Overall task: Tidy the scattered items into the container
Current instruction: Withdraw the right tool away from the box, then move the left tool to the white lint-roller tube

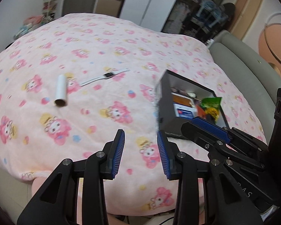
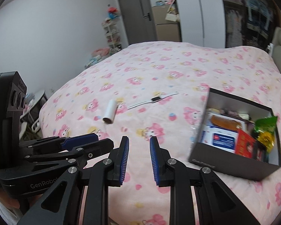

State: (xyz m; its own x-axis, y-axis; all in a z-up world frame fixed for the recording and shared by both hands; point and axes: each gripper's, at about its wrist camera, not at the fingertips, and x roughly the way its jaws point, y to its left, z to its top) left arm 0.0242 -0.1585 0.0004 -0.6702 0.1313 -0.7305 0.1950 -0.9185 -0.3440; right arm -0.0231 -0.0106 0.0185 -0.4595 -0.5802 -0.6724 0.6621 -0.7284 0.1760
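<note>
A bed under a pink cartoon-print blanket [image 1: 84, 43] fills the bedroom. Both the left claw [image 1: 140, 153] and right claw [image 2: 139, 161] hover parted and empty. Ahead and left of each lies the white tube [image 1: 61, 91], open end nearest; the left is judged closer. The box [image 2: 232, 161] sits right.

Two items lie loose on the bed's pink blanket [image 2: 178, 65]: one white paper roll [image 2: 110, 112] at about ten o'clock in the right wrist view, and one white-strapped watch [image 2: 155, 99] at about twelve. One dark box [image 2: 232, 161] sits at three o'clock; inside it at least four items show, among them one green packet [image 2: 266, 123], one red packet [image 2: 246, 146] and one blue-and-white carton [image 2: 223, 138].
</note>
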